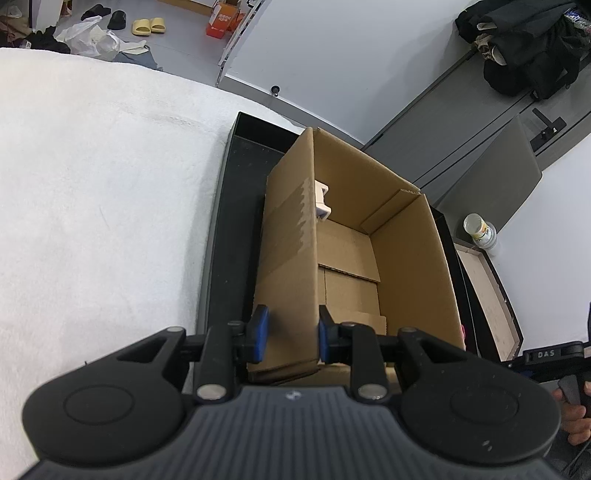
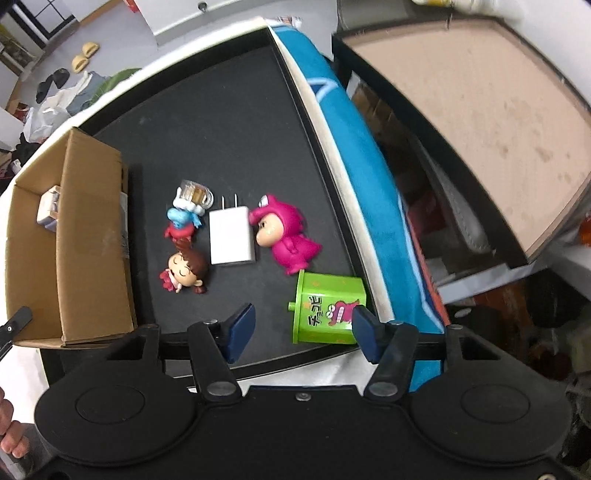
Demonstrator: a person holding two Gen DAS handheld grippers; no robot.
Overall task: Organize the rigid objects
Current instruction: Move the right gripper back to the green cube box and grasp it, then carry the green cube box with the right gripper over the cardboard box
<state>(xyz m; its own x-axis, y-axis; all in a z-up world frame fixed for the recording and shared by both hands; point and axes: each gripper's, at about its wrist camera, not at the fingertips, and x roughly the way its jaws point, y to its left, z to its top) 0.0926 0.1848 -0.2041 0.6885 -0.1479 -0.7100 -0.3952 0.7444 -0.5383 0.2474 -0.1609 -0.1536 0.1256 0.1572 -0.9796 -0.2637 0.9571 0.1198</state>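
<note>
My left gripper (image 1: 291,334) is shut on the near left wall of an open cardboard box (image 1: 406,258), blue pads on either side of the wall. The box (image 2: 88,240) stands in a black tray (image 2: 221,129) and holds a small white item (image 1: 321,201). My right gripper (image 2: 303,317) points down over the tray, open. A green printed box (image 2: 328,314) lies on its side between the pads; the left pad stands clear of it. Beyond it lie a white charger plug (image 2: 232,236), a pink dinosaur-suit figure (image 2: 284,236), a brown-haired doll figure (image 2: 184,273), a blue-and-red figure (image 2: 181,221) and a clear plastic piece (image 2: 194,194).
The tray rests on a white cloth surface (image 1: 92,184). Blue fabric (image 2: 354,147) runs along the tray's right rim. A dark-framed tray with a tan inside (image 2: 480,110) stands to the right, and a bottle (image 1: 480,229) beyond it. Shoes and bags lie on the floor (image 1: 110,26).
</note>
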